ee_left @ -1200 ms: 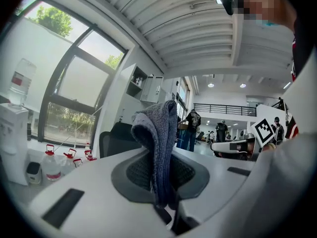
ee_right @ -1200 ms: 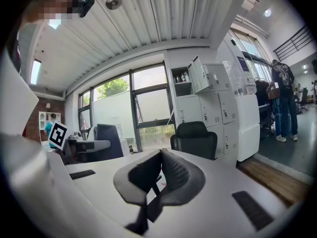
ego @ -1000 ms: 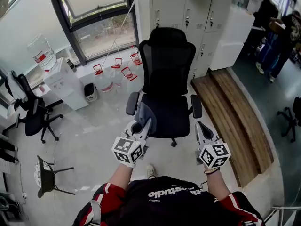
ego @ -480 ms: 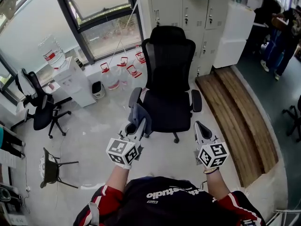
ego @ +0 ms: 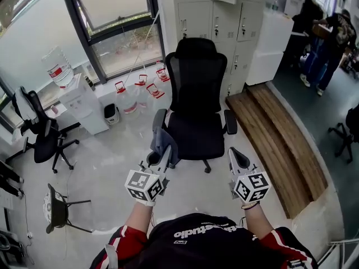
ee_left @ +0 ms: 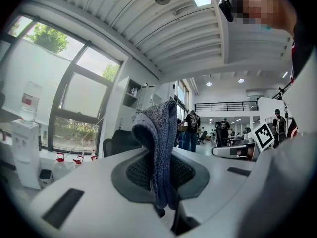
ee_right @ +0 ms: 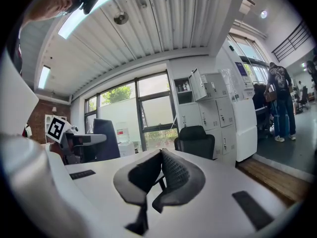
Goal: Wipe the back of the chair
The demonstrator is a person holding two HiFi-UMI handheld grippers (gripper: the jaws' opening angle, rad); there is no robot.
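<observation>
1. Ahead of the person, on the pale floor, stands the black office chair (ego: 196,105) with its seat turned toward them, so the mesh backrest (ego: 195,74) shows its front face and the back side faces the lockers (ego: 224,13).
2. The left gripper (ego: 161,152) is clamped on a grey cloth (ego: 165,139); in the left gripper view the cloth stands up between the two pads in a folded hump and hangs down over them.
3. From the head view the cloth overlaps the near corner of the seat beside the chair's armrest (ego: 159,120) (whether it touches the chair cannot be told from here).
4. The right gripper (ego: 235,153) is held level with the left one, off the chair's other front corner and apart from it. Its jaws are together at the tips with nothing between them, as the right gripper view shows.
5. Neither gripper is at the backrest.
6. Left of the chair, under the window (ego: 112,15), a white water dispenser (ego: 81,102) stands near several water jugs (ego: 128,97) on the floor.
7. A smaller black chair (ego: 42,136) and a stool (ego: 56,209) stand farther left.
8. To the right runs a low wooden platform (ego: 280,144), and people (ego: 328,38) stand beyond it.
</observation>
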